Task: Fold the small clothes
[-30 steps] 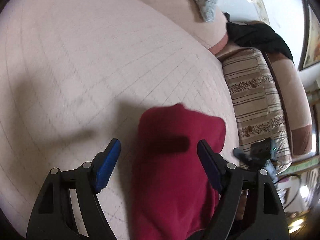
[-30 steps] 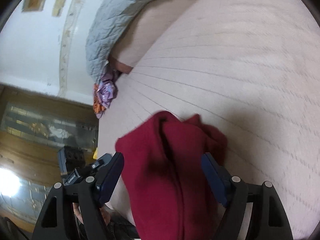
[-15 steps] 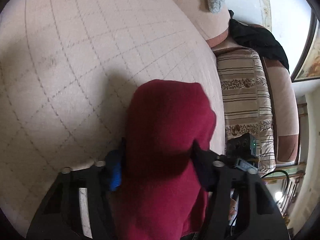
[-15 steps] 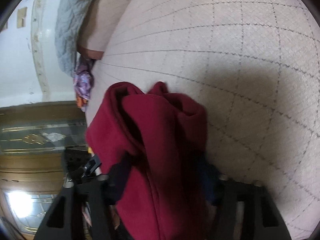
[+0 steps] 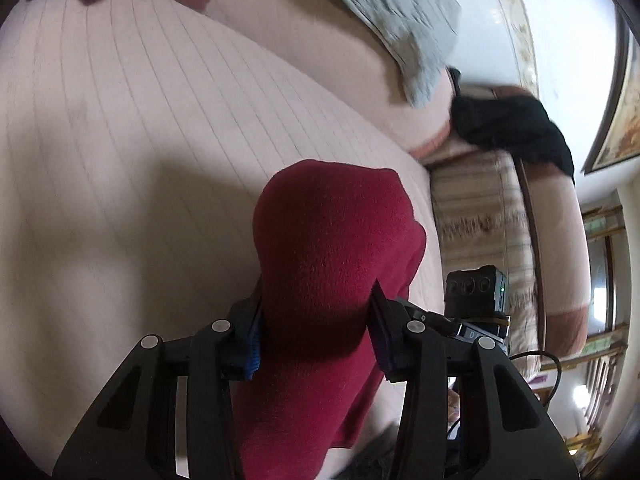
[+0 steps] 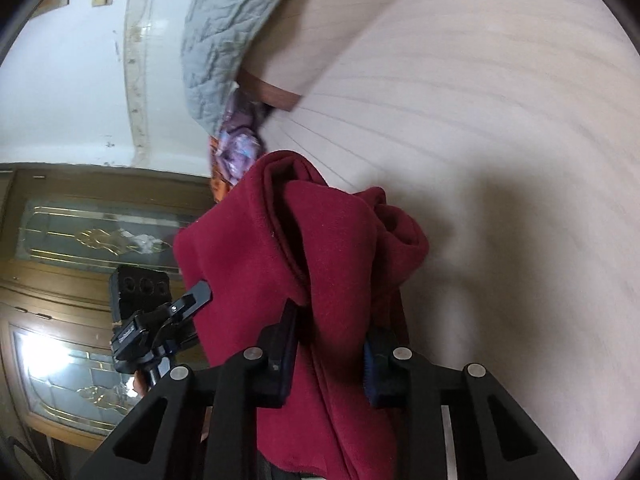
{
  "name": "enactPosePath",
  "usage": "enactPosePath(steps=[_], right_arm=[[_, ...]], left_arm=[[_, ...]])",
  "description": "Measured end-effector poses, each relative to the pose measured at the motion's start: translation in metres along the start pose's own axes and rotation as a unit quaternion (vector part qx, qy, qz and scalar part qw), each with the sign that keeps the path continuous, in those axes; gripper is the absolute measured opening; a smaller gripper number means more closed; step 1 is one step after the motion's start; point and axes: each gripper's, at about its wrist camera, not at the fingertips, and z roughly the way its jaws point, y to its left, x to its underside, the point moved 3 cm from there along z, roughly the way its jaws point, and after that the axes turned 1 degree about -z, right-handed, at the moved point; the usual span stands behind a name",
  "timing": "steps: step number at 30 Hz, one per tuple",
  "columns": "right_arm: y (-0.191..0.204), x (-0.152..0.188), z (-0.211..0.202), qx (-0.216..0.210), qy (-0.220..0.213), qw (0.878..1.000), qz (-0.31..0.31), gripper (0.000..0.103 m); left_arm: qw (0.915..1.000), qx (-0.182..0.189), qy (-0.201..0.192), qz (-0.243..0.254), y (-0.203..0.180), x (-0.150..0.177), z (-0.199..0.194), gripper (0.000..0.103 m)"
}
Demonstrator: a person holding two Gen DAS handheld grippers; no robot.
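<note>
The red garment (image 5: 328, 264) is a thick fleece piece, bunched and held up over the quilted bed (image 5: 120, 152); in the left wrist view it bulges forward in a rounded hump, and in the right wrist view (image 6: 316, 264) it hangs in several deep folds with a rolled edge at the right. The left gripper (image 5: 316, 332) is clamped on the cloth, both pads pressed into the fleece; the right gripper (image 6: 330, 356) is likewise closed on a gathered bundle of layers, its fingers nearly hidden by fabric.

By the look of the nap the cloth is soft, limp and light; it should drape wherever it is not supported, and it should not slip much against the pads, since fleece grips well. Nothing about it seems fragile; the risk is rather that each gripper has caught more than one layer, so the piece may not open flat when spread. A cleaner hold would be on a single edge or corner, one gripper at each end of the same hem, so the fold line falls straight; which edge is which I cannot tell from this bunching.

A grey quilt (image 6: 228, 36) and a purple cloth (image 6: 240, 148) lie at the far end of the bed, well apart from the work.
</note>
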Motion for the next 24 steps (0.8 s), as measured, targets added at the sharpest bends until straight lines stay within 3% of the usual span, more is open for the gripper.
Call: enactPosePath(steps=[3,5,7,8,11,15,17,19,22,23,24], right_arm=[[-0.012,-0.025,0.027,-0.002,0.008,1.0,0.001,0.026],[-0.03,-0.032,0.047,0.005,0.018,1.0,0.009,0.026],[-0.046,-0.03,0.061,-0.007,0.02,1.0,0.023,0.028],[-0.053,-0.028,0.063,-0.015,0.02,0.999,0.035,0.033],[-0.053,-0.026,0.063,-0.021,0.025,0.998,0.055,0.043],[-0.038,0.001,0.025,-0.001,0.013,0.998,0.056,0.063],[-0.031,0.027,0.008,-0.004,0.0,0.999,0.054,0.063],[-0.026,0.056,0.004,-0.011,0.001,0.999,0.051,0.063],[-0.025,0.086,0.012,0.019,0.001,0.999,0.047,0.059],[-0.025,0.091,0.019,0.039,0.005,0.998,0.043,0.045],[-0.026,0.094,0.024,0.054,0.005,0.997,0.047,0.025]], left_arm=[[0.9999,0.002,-0.002,-0.016,0.038,-0.016,0.022,0.047],[0.9989,-0.017,-0.001,-0.044,0.068,-0.018,0.039,0.058],[0.9981,-0.007,0.002,-0.061,0.086,-0.017,0.042,0.073],[0.9971,0.005,0.004,-0.075,0.092,-0.016,0.04,0.074],[0.9968,-0.002,-0.017,-0.078,0.086,-0.013,0.017,0.076],[0.9962,-0.05,-0.043,-0.056,0.062,0.015,-0.02,0.081],[0.9948,-0.082,-0.044,-0.041,0.054,0.044,-0.03,0.081],[0.9948,-0.092,-0.041,-0.015,0.046,0.081,-0.031,0.081],[0.9924,-0.12,-0.028,0.0,0.051,0.119,-0.023,0.081],[0.9919,-0.125,-0.018,0.0,0.055,0.127,-0.015,0.08],[0.9915,-0.13,-0.012,0.002,0.056,0.13,-0.01,0.079]])
